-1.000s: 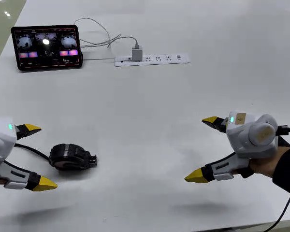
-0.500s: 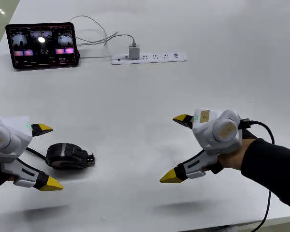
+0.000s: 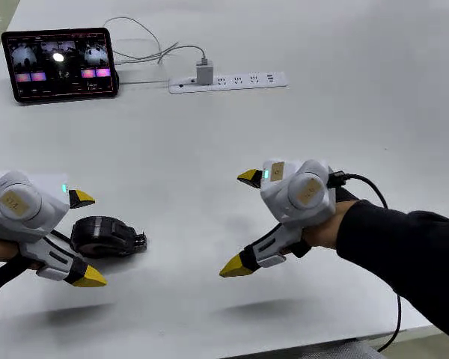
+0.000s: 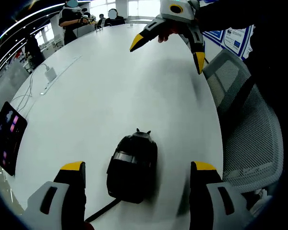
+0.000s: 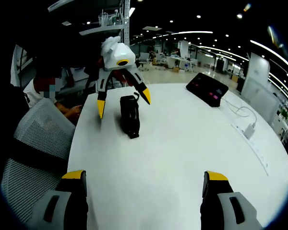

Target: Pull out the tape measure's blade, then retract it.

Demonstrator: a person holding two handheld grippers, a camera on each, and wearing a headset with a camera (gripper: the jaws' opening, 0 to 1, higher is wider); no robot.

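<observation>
A black tape measure (image 3: 106, 237) lies on the white table (image 3: 209, 149) at the lower left, its blade tab pointing right. My left gripper (image 3: 84, 238) is open and straddles the case's left end, one yellow tip above it and one below. In the left gripper view the tape measure (image 4: 133, 165) sits between the two jaws, untouched. My right gripper (image 3: 241, 221) is open and hovers in mid-table, right of the tape, tips pointing left. The right gripper view shows the tape measure (image 5: 129, 114) far ahead, under the left gripper (image 5: 123, 101).
A tablet (image 3: 58, 62) with a lit screen stands at the back left. A white power strip (image 3: 228, 81) with a charger and cables lies behind the middle. A mesh chair (image 4: 245, 124) stands off the table's near edge.
My left gripper has moved right, its jaws now around the tape measure's end. My right gripper has moved left toward the middle of the table. The tape measure has stayed put.
</observation>
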